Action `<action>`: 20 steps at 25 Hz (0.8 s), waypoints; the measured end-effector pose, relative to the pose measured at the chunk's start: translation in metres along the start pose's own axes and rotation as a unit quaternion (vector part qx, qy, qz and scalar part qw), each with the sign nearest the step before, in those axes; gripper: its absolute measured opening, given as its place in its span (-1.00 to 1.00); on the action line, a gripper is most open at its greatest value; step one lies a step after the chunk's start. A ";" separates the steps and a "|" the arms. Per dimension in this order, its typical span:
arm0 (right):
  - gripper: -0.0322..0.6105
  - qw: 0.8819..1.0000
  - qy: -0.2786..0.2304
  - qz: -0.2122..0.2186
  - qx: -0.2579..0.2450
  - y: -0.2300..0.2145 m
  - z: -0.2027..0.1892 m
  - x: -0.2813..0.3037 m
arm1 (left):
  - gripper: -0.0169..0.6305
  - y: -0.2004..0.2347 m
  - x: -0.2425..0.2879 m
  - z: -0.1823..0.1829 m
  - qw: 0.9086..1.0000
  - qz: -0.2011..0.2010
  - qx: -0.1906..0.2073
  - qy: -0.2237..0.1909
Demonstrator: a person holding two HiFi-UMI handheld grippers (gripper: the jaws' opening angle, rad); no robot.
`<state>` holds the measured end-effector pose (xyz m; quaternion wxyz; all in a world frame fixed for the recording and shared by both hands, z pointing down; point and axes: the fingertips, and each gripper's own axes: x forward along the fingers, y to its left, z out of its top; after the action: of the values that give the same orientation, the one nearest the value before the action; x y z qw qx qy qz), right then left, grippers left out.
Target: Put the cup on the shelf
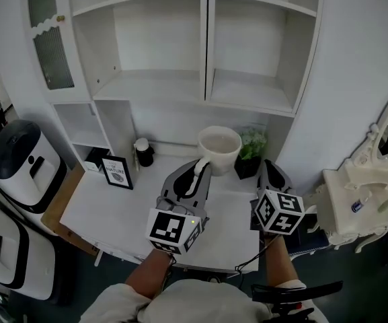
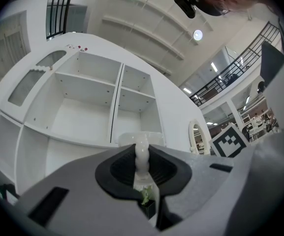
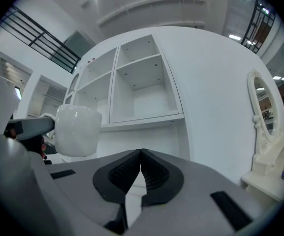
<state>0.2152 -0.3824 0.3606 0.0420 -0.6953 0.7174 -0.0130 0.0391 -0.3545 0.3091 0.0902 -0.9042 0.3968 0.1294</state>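
Head view, left to right: a white appliance (image 1: 19, 163) stands on the floor off the left edge of the desk (image 1: 113, 214). A framed card (image 1: 118, 171) stands upright near the desk's back left corner, with a dark jar (image 1: 143, 152) just beside it along the back edge. Above the desk rises the shelf unit (image 1: 204, 93), with its compartments bare.

The left gripper (image 1: 198, 169) points toward the shelf unit with the cup (image 1: 219, 148) at its tips. In the left gripper view the fingers are narrow and clamped on the cup's white handle (image 2: 141, 154). The cup is off the desk, upright and mouth up, over the back edge and below the lowest shelf board. The right gripper view shows the same cup (image 3: 77, 131) in the air at the left.

A small potted plant (image 1: 250, 152) sits at the back edge, just right of the cup. The right gripper (image 1: 269, 168) is near the desk's right edge. Its fingers (image 3: 151, 168) are pressed together with nothing between them. A white vanity mirror (image 1: 385, 136) stands further right, apart from the desk.
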 end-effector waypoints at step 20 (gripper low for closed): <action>-0.83 0.999 -0.022 0.022 -0.012 0.000 0.036 0.013 | -0.80 -0.022 0.033 0.055 0.998 -0.057 0.005 -0.024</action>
<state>0.2172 -0.3944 0.3238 0.0496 -0.6802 0.7313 0.0117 0.0682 -0.3477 0.2486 0.1112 -0.9215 0.3432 0.1440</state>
